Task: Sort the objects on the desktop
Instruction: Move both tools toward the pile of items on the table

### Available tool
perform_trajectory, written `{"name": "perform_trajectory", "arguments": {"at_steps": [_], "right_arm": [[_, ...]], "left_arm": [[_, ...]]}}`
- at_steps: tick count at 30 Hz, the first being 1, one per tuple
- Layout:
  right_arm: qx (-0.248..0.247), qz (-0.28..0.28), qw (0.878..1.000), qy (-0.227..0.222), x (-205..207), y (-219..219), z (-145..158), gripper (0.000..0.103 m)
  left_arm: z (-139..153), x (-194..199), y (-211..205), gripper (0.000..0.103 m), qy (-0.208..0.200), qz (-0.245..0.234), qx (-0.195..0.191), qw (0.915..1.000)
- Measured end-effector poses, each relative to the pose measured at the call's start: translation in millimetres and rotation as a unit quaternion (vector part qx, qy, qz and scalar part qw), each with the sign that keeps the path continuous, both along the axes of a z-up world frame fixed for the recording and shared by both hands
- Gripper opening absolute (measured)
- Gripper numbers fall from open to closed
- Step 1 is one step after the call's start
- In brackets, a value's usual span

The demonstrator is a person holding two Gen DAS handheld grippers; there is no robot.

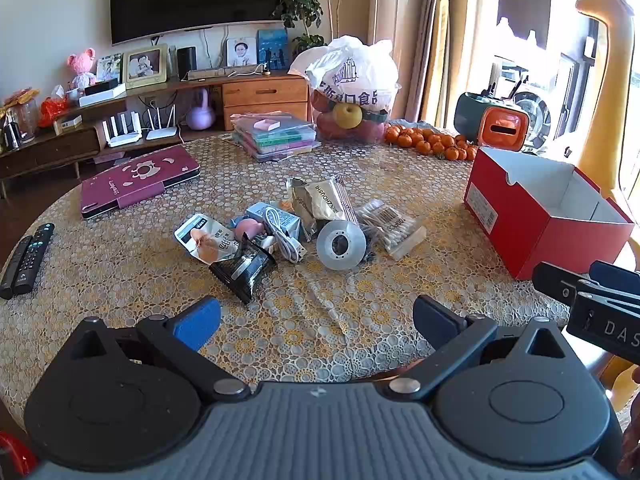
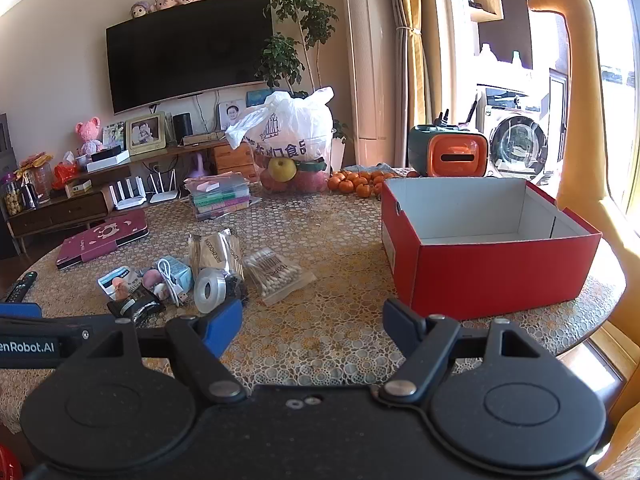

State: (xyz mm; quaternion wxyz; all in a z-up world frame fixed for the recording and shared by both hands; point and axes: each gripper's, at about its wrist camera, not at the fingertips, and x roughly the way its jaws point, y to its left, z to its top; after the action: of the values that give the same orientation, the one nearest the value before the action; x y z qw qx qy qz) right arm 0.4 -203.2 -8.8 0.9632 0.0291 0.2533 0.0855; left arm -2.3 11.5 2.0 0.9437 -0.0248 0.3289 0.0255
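Both tongs spread wide and empty, left tongs, right tongs, clutter pile mid-desk, red box interior bare only from right view, remotes fully visible only from left view

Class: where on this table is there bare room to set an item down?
Free: the cloth between the tape roll and the red box, and between the maroon case and the remotes. Crowded: the central pile around the cotton swabs.
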Motion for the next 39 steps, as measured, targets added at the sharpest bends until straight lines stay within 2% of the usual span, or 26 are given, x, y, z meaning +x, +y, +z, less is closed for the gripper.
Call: {"name": "perform_trajectory", "arguments": {"at_steps": [10, 15, 19, 22, 27, 31, 35, 39], "right_arm": [[-0.008, 0.020, 1.000, -0.005, 6, 3, -4, 0.078], [-0.004, 0.046, 0.999, 0.008, 18, 7, -9, 0.078], [-0.017, 0.070, 0.997, 0.002, 30, 14, -13, 0.078], [-0.036, 0.080, 0.996, -0.013, 38, 19, -14, 0.078], [-0.053, 0.096, 0.994, -0.027, 53, 26, -16, 0.078], [-0.051, 0.098, 0.994, -0.009, 72, 27, -21, 0.078], [-0.070, 0.084, 0.994, -0.001, 91, 29, -30, 0.078], [-0.075, 0.102, 0.992, 0.016, 110, 30, -39, 0.078]], "left_arm": [[2, 0, 6, 0.103, -0.020, -0.001, -0.012, 0.9997], [2, -2, 14, 0.103, -0.055, 0.003, -0.015, 0.9984], [1, 6, 25, 0.103, -0.065, 0.010, -0.013, 0.9977], [-2, 16, 31, 0.103, -0.060, 0.003, 0.002, 0.9982], [-13, 34, 45, 0.103, -0.062, 0.023, 0.033, 0.9973], [-24, 48, 55, 0.103, -0.057, 0.031, 0.037, 0.9972], [-36, 61, 61, 0.103, -0.044, 0.027, 0.031, 0.9982], [-45, 70, 60, 0.103, -0.038, 0.016, 0.036, 0.9985]]}}
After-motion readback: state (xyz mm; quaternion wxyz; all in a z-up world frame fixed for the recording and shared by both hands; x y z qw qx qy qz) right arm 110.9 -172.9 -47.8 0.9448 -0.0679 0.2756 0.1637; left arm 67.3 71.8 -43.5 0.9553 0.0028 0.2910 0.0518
